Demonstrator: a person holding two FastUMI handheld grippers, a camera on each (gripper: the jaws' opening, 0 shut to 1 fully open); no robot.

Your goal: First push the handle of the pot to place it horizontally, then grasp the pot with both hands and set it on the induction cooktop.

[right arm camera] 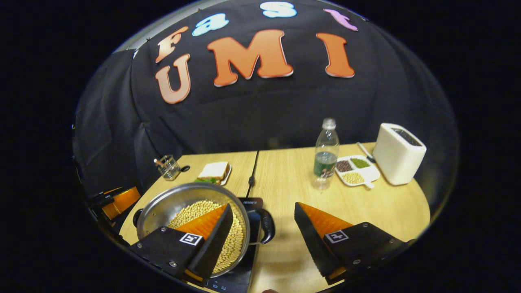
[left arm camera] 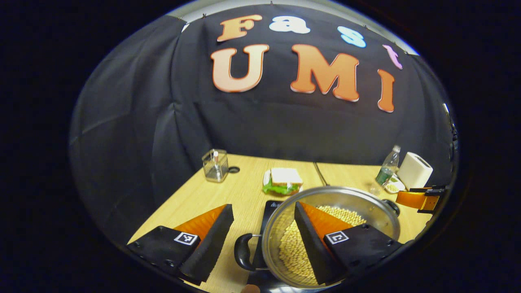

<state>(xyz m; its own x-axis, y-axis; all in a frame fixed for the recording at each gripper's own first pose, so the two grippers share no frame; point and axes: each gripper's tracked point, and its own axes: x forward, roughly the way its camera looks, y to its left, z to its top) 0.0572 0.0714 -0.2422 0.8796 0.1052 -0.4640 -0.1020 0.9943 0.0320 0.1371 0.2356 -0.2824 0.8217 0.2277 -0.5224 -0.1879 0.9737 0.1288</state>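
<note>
wooden table (right arm camera: pixel 285 179) carries the pot (left arm camera: pixel 368 205) of beans, sitting on the cooktop (right arm camera: pixel 251 202), mostly hidden beneath. left gripper (left arm camera: pixel 262 228) and right gripper (right arm camera: pixel 263 226) both stand open astride the pot handles (left arm camera: pixel 243 252). bottle (right arm camera: pixel 325 154) and toaster (right arm camera: pixel 399 152) look clearer in the right gripper view.

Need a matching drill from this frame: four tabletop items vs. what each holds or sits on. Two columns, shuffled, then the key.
Items:
1. pot
2. water bottle
3. sandwich
4. divided tray

States:
A. on a small white plate, lettuce underneath
B. three compartments of different dry beans, beside the white toaster
C. filled with pale soybeans, sitting on the black induction cooktop
D. clear plastic, partly full, upright

Pairs: 1-C, 2-D, 3-A, 4-B
</note>
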